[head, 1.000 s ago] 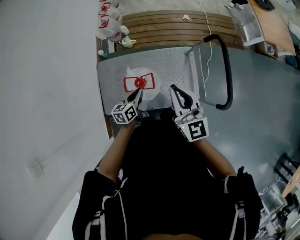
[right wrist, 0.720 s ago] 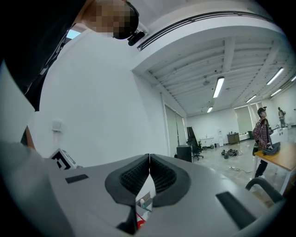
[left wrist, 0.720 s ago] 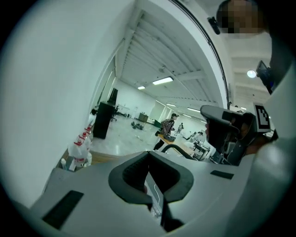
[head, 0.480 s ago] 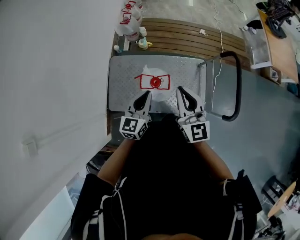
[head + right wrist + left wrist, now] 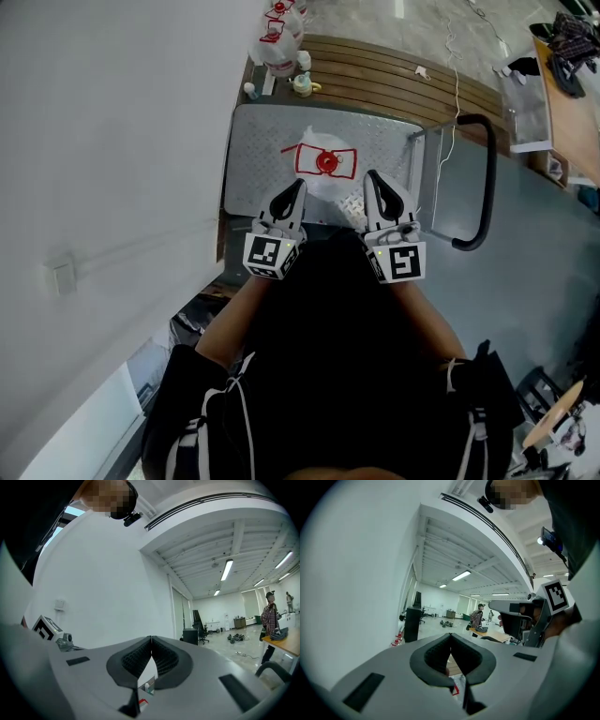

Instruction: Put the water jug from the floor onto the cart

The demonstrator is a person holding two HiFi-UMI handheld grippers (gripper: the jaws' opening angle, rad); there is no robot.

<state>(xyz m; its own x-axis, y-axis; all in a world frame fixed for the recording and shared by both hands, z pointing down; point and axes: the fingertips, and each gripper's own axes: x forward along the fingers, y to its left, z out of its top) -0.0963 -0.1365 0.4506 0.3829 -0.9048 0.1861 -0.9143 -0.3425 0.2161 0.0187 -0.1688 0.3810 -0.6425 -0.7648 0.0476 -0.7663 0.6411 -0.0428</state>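
**Item 1.** Clear plastic water jug (image 5: pixel 325 165), red cap, red handle strap. Stands upright on the deck of item 2, approx. mid-deck. Not held; both claws are short of it.

**Item 2.** Grey checker-plate metal cart (image 5: pixel 255 155), flat deck, w/ black tubular push handle (image 5: pixel 488 178) at the right-hand end in head view. Parked alongside the white wall (image 5: pixel 112 141).

**Item 3.** Left gripper (image 5: pixel 299 185), white body, marker cube at rear. Claw closed tight: black ribbed pads (image 5: pixel 433 653) meet, nothing between them. Tip is at the near edge of the cart deck, aimed toward the jug.

**Item 4.** Right gripper (image 5: pixel 371 174), same build. Claw likewise closed: pads (image 5: pixel 136 658) together, empty. Lies parallel to the left gripper, w/ the jug ahead, between their two lines.

**Item 5.** Cluster of more clear jugs w/ red fittings (image 5: pixel 279 37), past the far end of the cart, by the wall.

**Item 6.** Brown slatted wooden board (image 5: pixel 375 61), beyond the cart. A small pale vessel (image 5: pixel 302 84) sits at its near edge; kind can't be told.

**Item 7.** Grey floor (image 5: pixel 544 272).

**Item 8.** Person in black top, forearms bare, one gripper per hand.

**Background (gripper views).** Large open hall w/ ceiling strip lights. Standing figure in checked shirt (image 5: pixel 269 616). Black office chair (image 5: pixel 202 631).
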